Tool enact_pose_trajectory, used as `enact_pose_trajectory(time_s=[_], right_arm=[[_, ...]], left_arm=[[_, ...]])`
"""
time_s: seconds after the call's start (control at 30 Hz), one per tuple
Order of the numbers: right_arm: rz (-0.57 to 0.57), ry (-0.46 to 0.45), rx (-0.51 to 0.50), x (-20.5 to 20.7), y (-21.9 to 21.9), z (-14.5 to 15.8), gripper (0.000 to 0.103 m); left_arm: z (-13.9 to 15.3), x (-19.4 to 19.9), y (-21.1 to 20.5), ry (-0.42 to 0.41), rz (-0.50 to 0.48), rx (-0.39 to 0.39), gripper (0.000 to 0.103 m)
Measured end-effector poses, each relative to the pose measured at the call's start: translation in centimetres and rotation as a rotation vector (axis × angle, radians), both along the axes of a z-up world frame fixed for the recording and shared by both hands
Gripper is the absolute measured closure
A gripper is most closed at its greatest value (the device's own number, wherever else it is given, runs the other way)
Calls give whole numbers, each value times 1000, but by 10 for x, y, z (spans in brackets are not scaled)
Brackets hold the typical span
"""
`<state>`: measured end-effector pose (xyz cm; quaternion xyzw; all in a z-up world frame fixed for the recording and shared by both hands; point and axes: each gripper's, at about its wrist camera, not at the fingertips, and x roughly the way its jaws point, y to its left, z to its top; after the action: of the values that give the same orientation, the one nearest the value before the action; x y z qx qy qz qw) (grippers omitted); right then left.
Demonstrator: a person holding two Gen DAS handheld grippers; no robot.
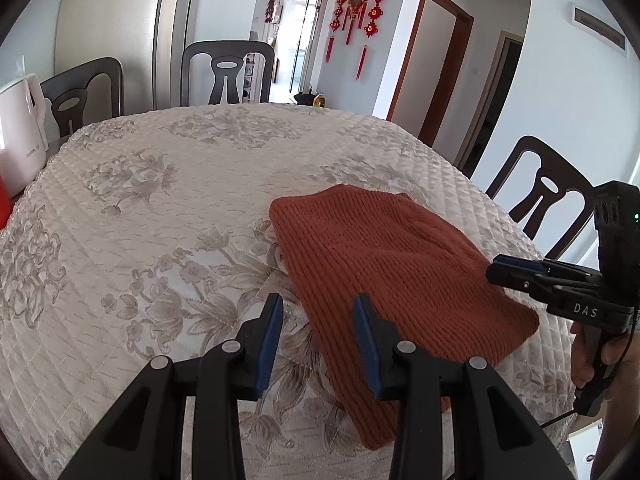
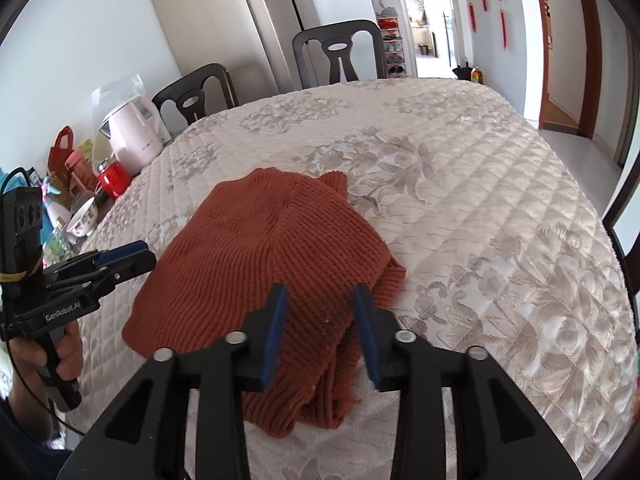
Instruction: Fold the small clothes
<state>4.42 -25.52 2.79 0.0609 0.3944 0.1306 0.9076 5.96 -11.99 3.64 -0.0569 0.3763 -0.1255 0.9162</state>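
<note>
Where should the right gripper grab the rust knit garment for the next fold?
Probably the loose bunched edge of the knit garment nearest the right gripper, coming in low from the near table side. That edge is rumpled and lifted off the tablecloth, so a finger can slip under; the middle lies flat. Jaws are open.

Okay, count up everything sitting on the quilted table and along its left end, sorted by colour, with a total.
Rust orange: 1, the knitted garment
Pink: 2, the kettle and the bottle
Red: 2, the tin and the bag
White floral: 1, the bowl
Total: 6, leaving out the clutter at the left edge, too small to tell.
</note>
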Motion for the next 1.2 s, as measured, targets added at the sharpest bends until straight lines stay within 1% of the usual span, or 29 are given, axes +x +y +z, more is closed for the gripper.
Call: enact_pose_trajectory(time_s=[0.13,0.17,0.23,0.27,0.3,0.33,0.37,0.4,0.47,0.57,0.63,0.67,0.77,0.83,0.87,0.93,0.97,1.03,1.1,1.2], right_arm=[[-14,17,5,6,-4,-5,65],[-15,25,23,8,-7,-8,65],[-23,45,65,12,-13,-12,60],[-31,55,85,13,-16,-14,56],[-37,64,113,15,-20,-17,53],[-38,78,153,16,-24,-20,53],[-38,95,191,18,-29,-24,53],[-41,104,211,19,-30,-25,49],[-38,110,261,21,-35,-27,49],[-33,112,289,22,-37,-28,49],[-31,119,288,22,-34,-27,49],[-28,123,290,22,-34,-26,49],[-3,121,288,19,-31,-26,49],[6,125,306,21,-32,-28,50],[9,127,318,25,-32,-29,52],[11,144,342,33,-32,-31,60],[16,145,345,33,-31,-31,65],[18,134,324,32,-27,-27,69],[15,125,325,29,-27,-23,72],[15,106,338,26,-25,-15,73]], left_arm=[[1,6,-1,-2,-2,1,64],[0,8,-2,-1,-3,-2,64],[-2,12,-2,4,-8,-10,64],[-3,13,-2,6,-11,-16,63],[-5,15,-2,11,-14,-24,61],[-7,17,-1,19,-15,-36,59],[-10,19,0,27,-16,-52,55],[-12,21,2,37,-19,-69,53],[-18,25,6,57,-22,-111,48],[-28,32,12,104,-29,-203,44],[-33,35,16,131,-29,-259,43],[-33,34,17,130,-25,-268,43],[-34,26,12,133,-38,-269,43],[-34,22,9,127,-42,-261,43],[-34,24,8,129,-46,-259,43],[-34,31,5,139,-63,-262,44],[-33,34,2,135,-70,-250,44],[-31,38,-2,133,-80,-220,47],[-29,40,-1,140,-79,-230,58],[-21,36,6,121,-76,-247,67]])
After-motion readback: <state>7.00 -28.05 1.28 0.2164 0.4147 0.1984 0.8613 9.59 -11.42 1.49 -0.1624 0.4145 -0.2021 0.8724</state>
